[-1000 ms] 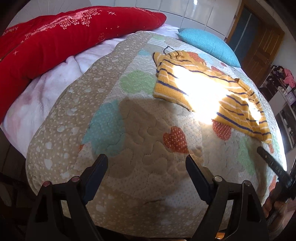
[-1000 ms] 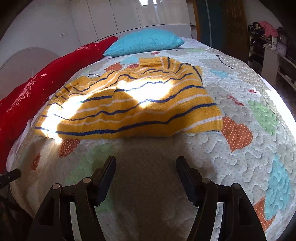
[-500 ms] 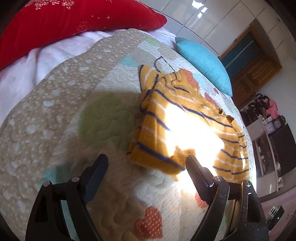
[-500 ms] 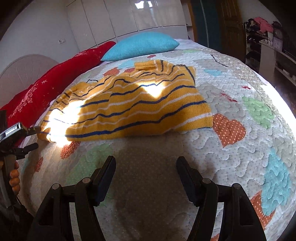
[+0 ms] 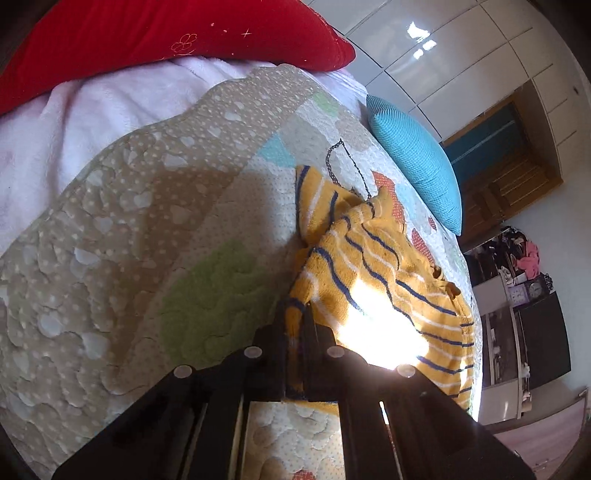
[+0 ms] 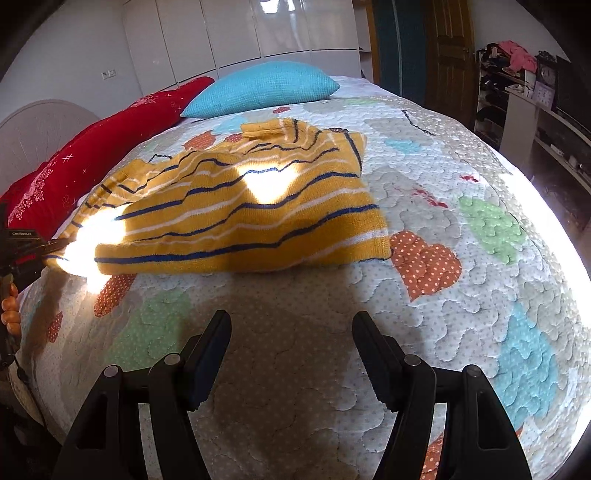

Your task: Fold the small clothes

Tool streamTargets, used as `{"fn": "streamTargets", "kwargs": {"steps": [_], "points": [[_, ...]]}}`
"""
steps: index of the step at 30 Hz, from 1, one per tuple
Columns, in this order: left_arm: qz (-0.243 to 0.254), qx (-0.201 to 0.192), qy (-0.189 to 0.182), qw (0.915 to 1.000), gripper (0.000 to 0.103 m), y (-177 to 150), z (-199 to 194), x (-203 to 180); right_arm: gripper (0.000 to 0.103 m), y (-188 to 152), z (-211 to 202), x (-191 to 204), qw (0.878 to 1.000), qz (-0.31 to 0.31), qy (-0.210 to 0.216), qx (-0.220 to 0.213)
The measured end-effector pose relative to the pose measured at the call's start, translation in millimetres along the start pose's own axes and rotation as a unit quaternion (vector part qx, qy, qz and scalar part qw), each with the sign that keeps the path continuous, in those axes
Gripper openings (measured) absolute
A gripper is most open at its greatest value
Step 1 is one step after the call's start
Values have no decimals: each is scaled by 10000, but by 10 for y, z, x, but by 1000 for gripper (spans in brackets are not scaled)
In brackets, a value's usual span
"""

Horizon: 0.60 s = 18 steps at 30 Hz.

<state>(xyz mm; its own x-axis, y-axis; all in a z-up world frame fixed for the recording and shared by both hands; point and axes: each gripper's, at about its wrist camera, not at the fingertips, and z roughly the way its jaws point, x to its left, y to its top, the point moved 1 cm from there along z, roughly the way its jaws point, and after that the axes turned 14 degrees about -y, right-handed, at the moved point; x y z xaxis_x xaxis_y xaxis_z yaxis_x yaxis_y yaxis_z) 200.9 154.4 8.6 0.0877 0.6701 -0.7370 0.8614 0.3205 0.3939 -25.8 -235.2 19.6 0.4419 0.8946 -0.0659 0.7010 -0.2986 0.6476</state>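
Observation:
A small yellow sweater (image 6: 240, 210) with blue and white stripes lies spread on the quilted bed cover (image 6: 480, 295). In the left wrist view my left gripper (image 5: 295, 314) is shut on the sweater's (image 5: 380, 273) near corner, with yellow knit pinched between the black fingers. The right wrist view shows that gripper (image 6: 55, 246) at the far left, holding the sweater's left end. My right gripper (image 6: 291, 328) is open and empty, above the quilt just short of the sweater's near hem.
A long red cushion (image 5: 166, 33) and a white blanket (image 5: 74, 122) lie along one side of the bed. A turquoise pillow (image 6: 262, 88) sits beyond the sweater. Shelves with clutter (image 6: 532, 110) and a wooden door (image 6: 447, 48) stand to the right.
My left gripper has moved in to the sweater's corner and shut on it. The right gripper has stayed open and drawn a little back from the hem.

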Motion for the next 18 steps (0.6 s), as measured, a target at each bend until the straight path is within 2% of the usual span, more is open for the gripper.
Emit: {"fn": "streamTargets", "kwargs": {"steps": [2,4,5,6,7,9,10,12,14,15,16,17,18], "points": [[214,106,129,9996,5,-31,17,-67,72,-6,53,-10,10000,52,19,67],[356,198,99,9991,6,-63,50,-140,73,-13,71,-9,9999,89,20,48],[341,181,122,9992,10,-65,60,-162,73,-10,68,-1,9999,91,42,30],[271,138,148,9994,27,-59,60,-155,73,-9,61,-1,9999,92,85,23],[152,72,127,9998,61,-53,62,-129,73,-6,56,2,9999,92,141,22],[-112,-208,39,9997,84,-59,47,-61,73,-13,34,-11,9997,93,206,7],[-185,-247,28,9995,84,-69,56,-29,73,-19,23,-28,9997,103,212,-6],[-200,-77,6,9998,84,-92,150,-3,73,-41,4,-79,9996,169,216,-18],[49,23,203,9998,84,-119,231,-79,73,-53,21,-140,9994,254,231,-3],[193,157,228,9994,71,-124,282,-144,73,-57,31,-163,9993,288,230,-8],[278,385,155,9988,29,-125,351,-215,73,-58,38,-183,9992,323,244,-22],[344,632,202,9972,9,-118,429,-291,73,-58,36,-203,9990,362,259,-38],[480,697,395,9956,8,-104,470,-388,73,-57,36,-218,9988,401,289,-51]]}}
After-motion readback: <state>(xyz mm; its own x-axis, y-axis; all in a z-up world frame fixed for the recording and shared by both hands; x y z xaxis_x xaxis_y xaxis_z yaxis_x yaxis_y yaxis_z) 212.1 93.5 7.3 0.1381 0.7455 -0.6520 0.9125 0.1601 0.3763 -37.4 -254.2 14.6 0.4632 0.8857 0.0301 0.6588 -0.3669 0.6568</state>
